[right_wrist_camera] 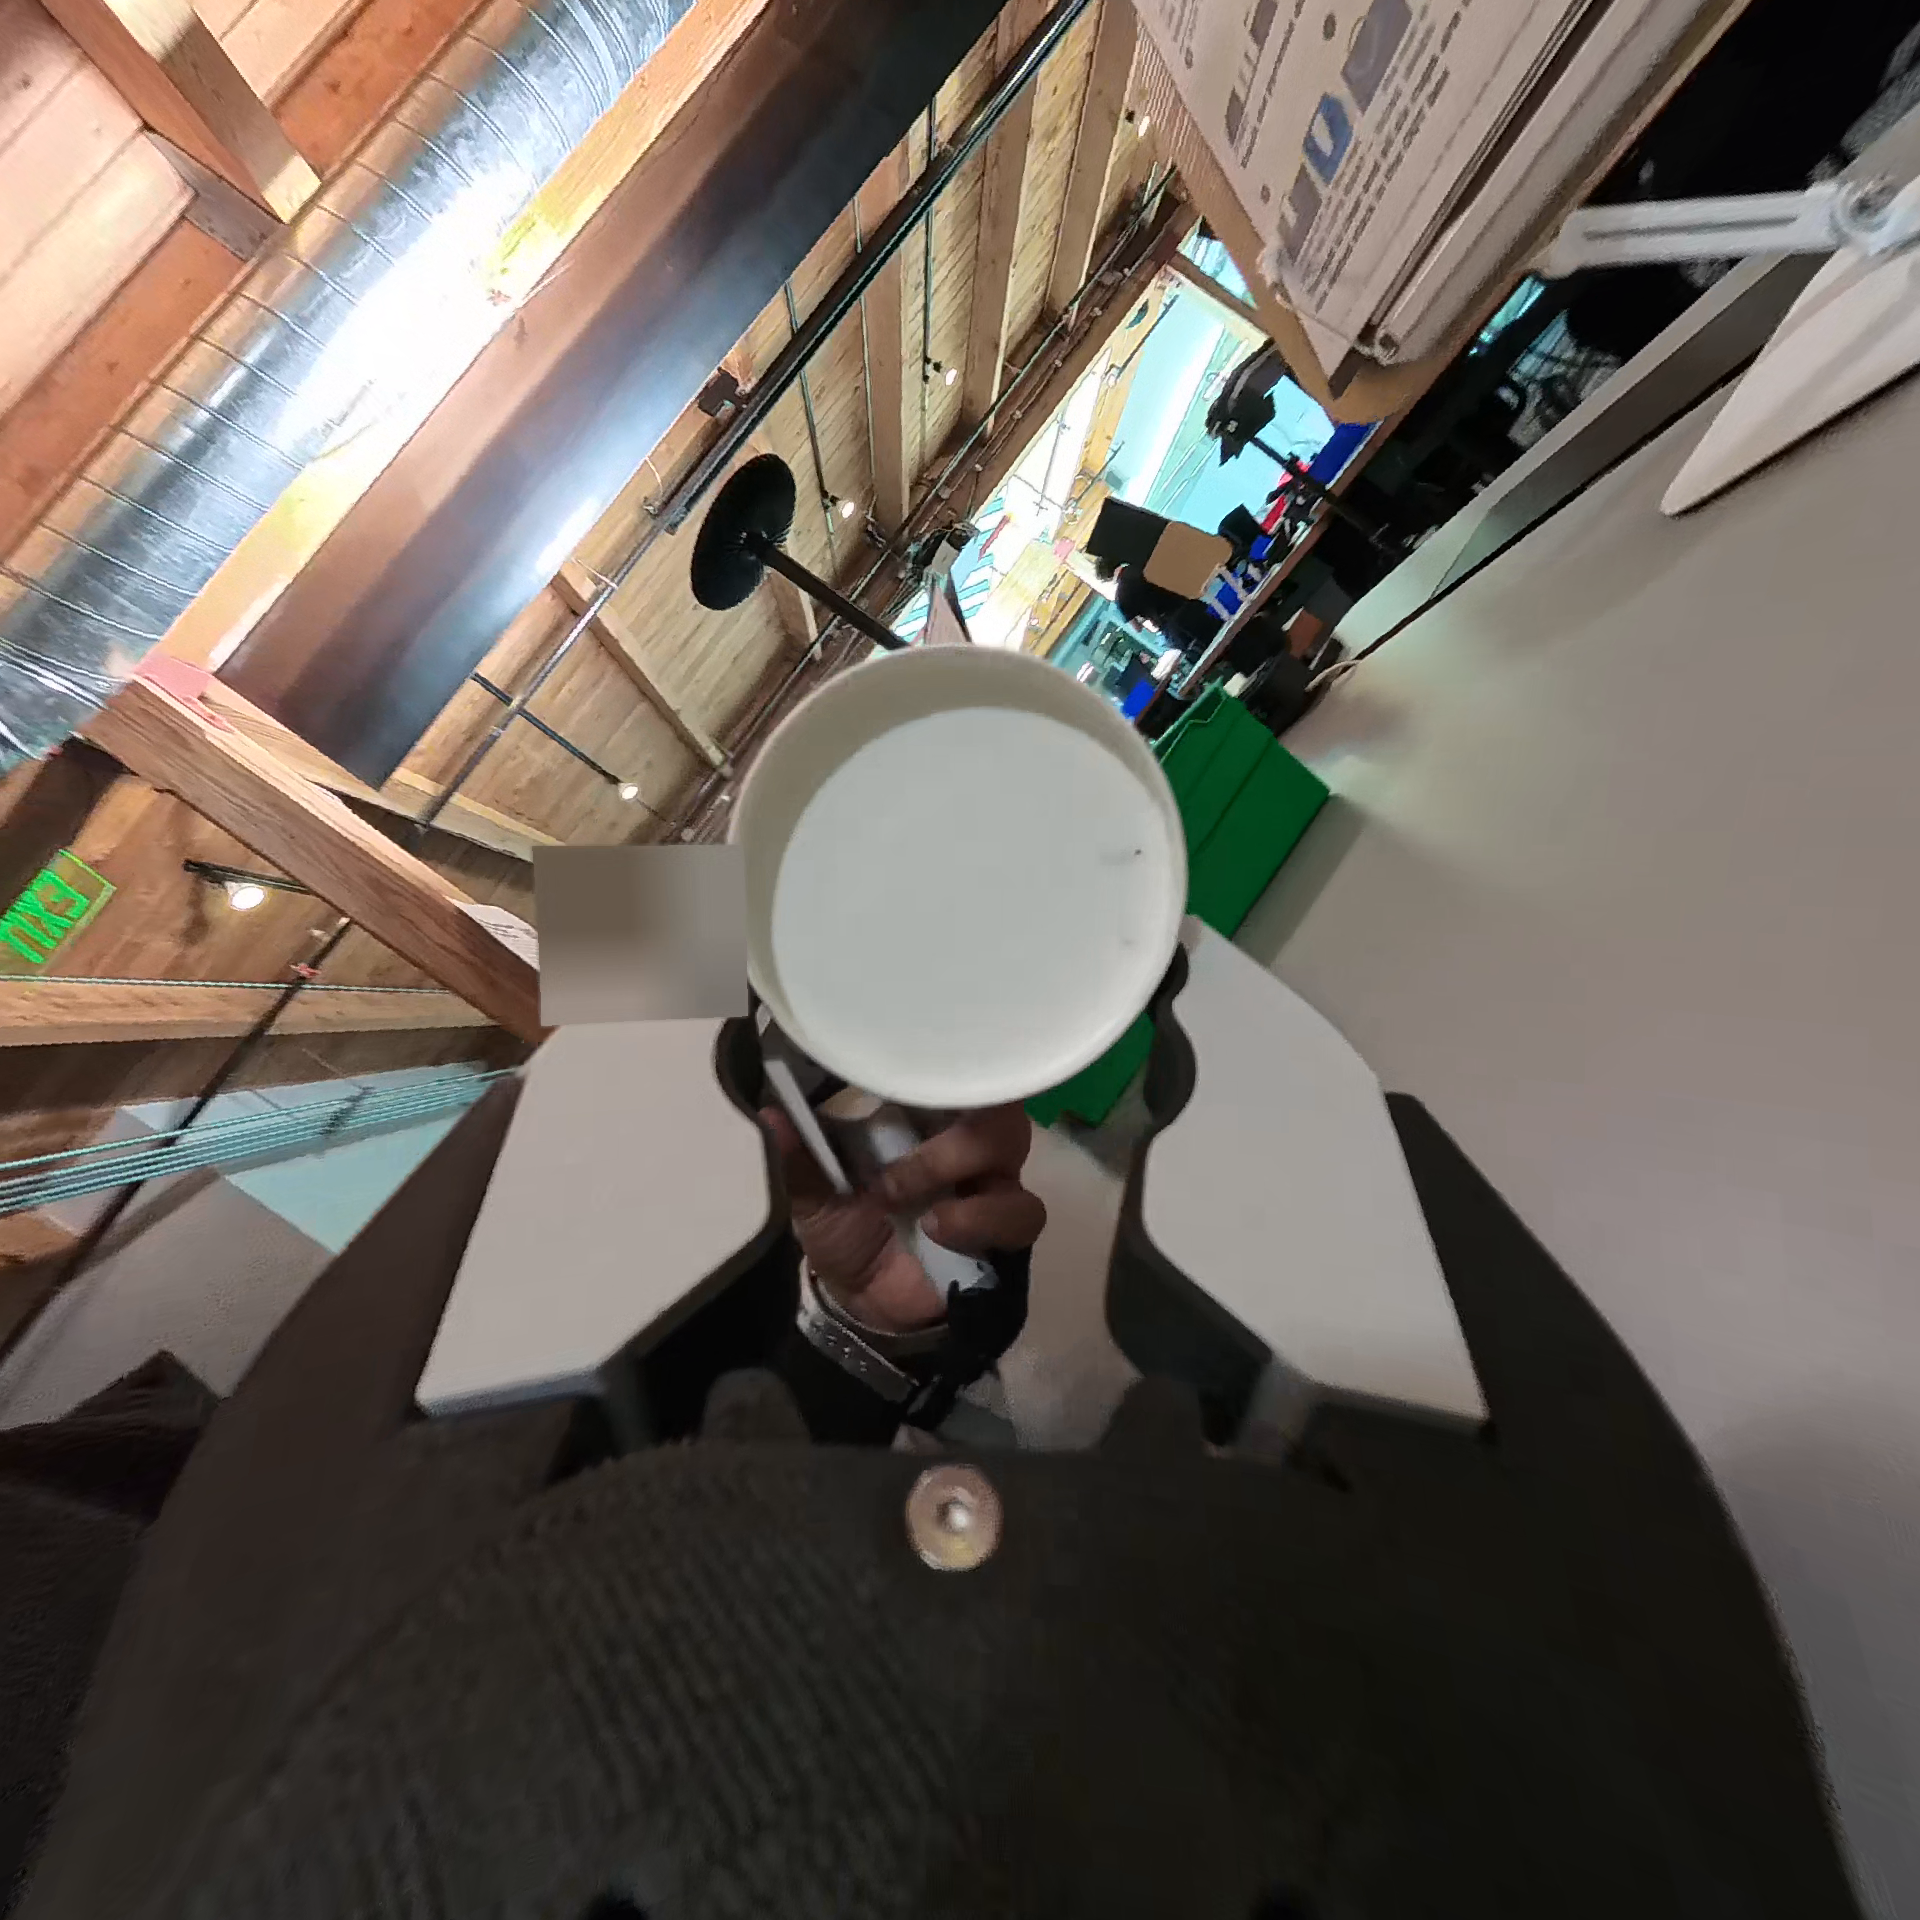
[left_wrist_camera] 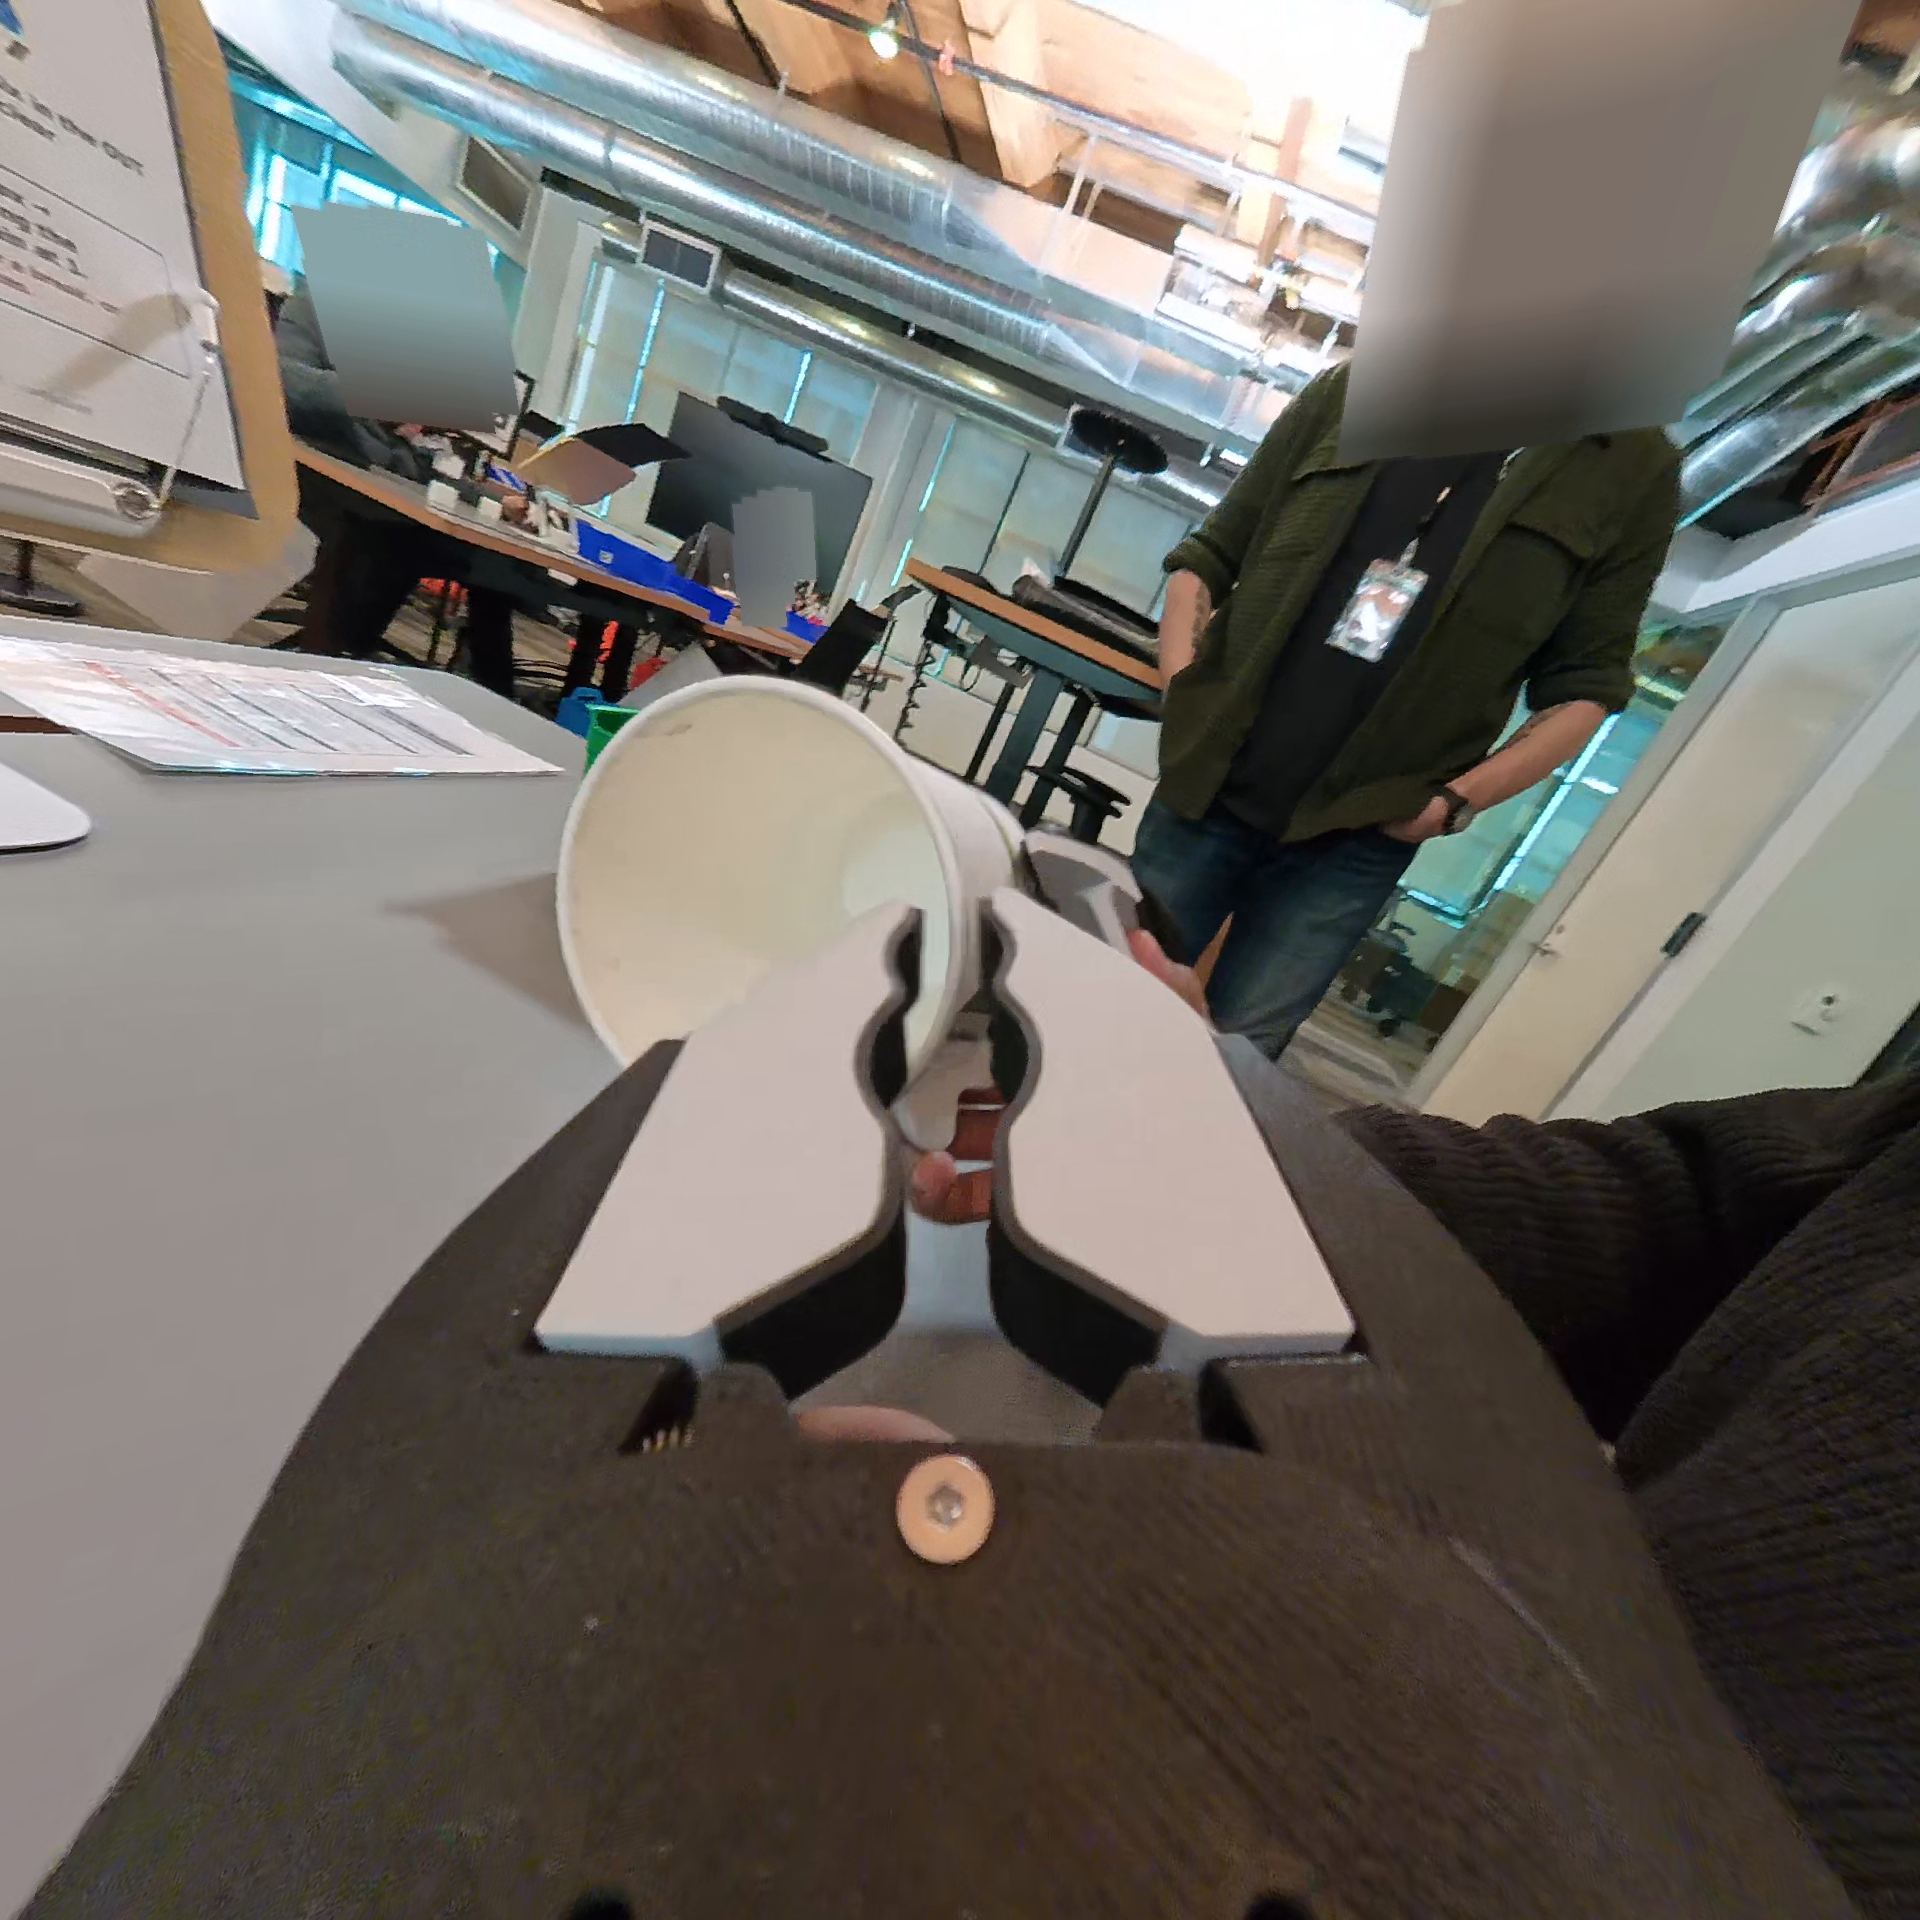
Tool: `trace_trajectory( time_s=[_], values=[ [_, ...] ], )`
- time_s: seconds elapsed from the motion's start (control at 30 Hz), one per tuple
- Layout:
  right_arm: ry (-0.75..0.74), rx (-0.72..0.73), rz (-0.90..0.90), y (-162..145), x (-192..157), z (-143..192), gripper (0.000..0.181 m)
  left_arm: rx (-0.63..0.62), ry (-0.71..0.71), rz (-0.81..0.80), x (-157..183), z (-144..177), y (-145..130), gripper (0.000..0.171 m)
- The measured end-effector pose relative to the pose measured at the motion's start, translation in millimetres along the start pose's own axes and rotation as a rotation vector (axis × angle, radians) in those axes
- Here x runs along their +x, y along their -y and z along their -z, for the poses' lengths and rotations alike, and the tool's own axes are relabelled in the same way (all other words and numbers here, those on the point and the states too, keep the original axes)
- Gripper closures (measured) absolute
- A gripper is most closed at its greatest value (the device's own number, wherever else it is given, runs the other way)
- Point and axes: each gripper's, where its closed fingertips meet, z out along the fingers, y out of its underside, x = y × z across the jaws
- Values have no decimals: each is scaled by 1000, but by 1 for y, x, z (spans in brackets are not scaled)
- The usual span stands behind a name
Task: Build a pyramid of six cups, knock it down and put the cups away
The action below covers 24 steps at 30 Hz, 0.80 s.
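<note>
**A:** Nearest your left camera, the left gripper has its two grey fingers pinched on the wall of a white paper cup: one finger inside the mouth, the other outside, with only the rim edge between them. So it is clamped on the cup.

**B:** How does the cup sit from there?

**A:** Tilted on its side in the air, mouth turned back toward you and to the left of the fingertips, base pointing away. Just past the base you can see a bit of the right gripper's grey finger and a hand.

**B:** And your right gripper?

**A:** The right gripper stands wide apart, and the cup's flat round base sits between its tips, facing that camera. Whether either tip touches the cup I cannot tell. Through the gap behind, your hand grips the other tool's handle.

**B:** Anything around?

**A:** Left of the left gripper lies a grey table with a printed sheet. Beyond the cup, a green bin stands at the table edge, and a person in a green overshirt stands well ahead to the right.
</note>
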Motion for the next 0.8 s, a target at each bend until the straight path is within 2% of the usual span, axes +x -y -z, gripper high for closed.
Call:
trace_trajectory(
  time_s=[0.1,0.2,0.33,0.43,0.57,0.67,0.8],
  values=[
    [-61,-6,84,7,5,3,108,-73,56,-38,-10,0,-11,131],
    [-135,-40,200,13,13,1,108,-148,156,-81,-27,7,-24,115],
    [-258,-175,468,12,26,-18,107,-155,427,-156,-61,37,-19,115],
    [-327,-307,632,10,31,-47,107,-149,622,-195,-83,71,-13,116],
    [-391,-627,803,-8,41,-96,107,-98,816,-170,-98,114,-2,121],
    [-448,-797,942,-15,59,-133,107,-47,912,-182,-101,138,8,123],
    [-499,-1078,946,-43,88,-156,107,-66,969,-225,-103,156,10,125]
  ],
)
